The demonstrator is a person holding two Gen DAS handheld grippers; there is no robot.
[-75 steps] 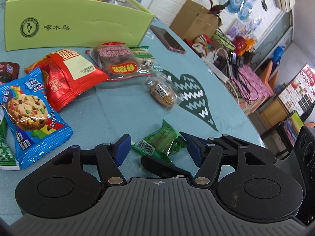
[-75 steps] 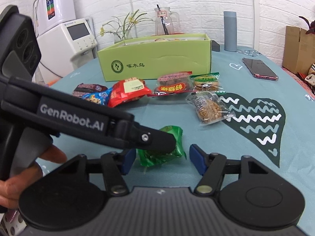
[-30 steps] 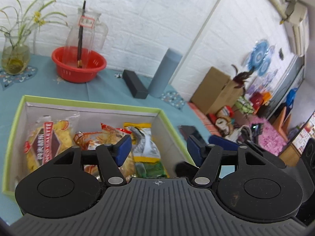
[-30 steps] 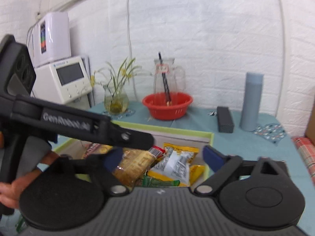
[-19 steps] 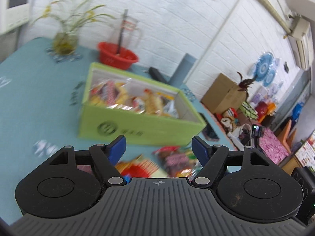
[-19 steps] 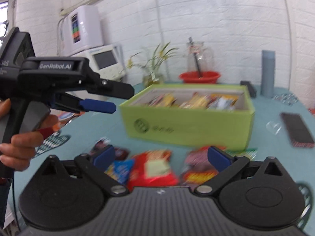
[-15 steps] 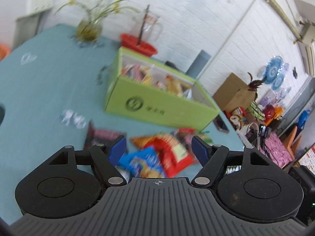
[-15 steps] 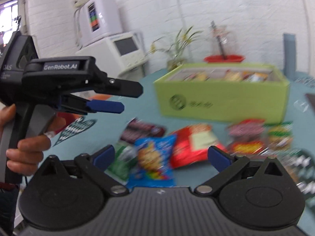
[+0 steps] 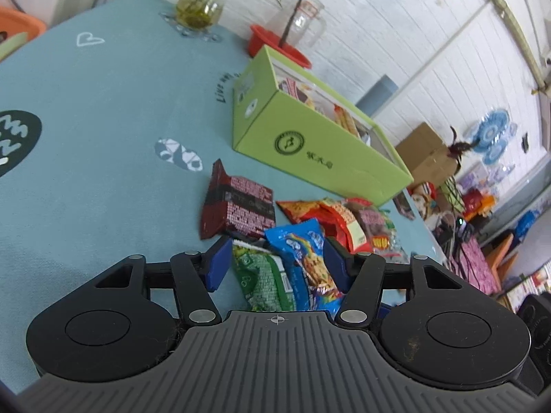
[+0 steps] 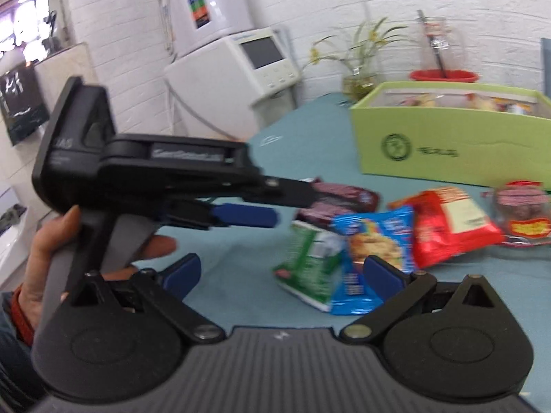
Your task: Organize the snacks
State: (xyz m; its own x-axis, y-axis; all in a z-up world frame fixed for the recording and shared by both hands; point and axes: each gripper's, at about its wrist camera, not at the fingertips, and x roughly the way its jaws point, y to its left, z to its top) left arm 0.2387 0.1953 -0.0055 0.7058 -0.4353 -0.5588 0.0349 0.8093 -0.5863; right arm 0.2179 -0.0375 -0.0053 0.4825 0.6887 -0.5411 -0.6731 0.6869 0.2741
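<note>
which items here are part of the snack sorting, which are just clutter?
Job: green box, dark red pack, green pack, blue cookie pack, red pack, left gripper, right gripper.

Clutter: vase, red basket, grey cylinder, cardboard box.

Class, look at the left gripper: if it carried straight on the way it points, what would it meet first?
Most likely the green packet and the blue cookie packet overlapping it; both lie between the left gripper's open, just-narrowed jaws. Depth is unclear, so contact can't be judged.
</note>
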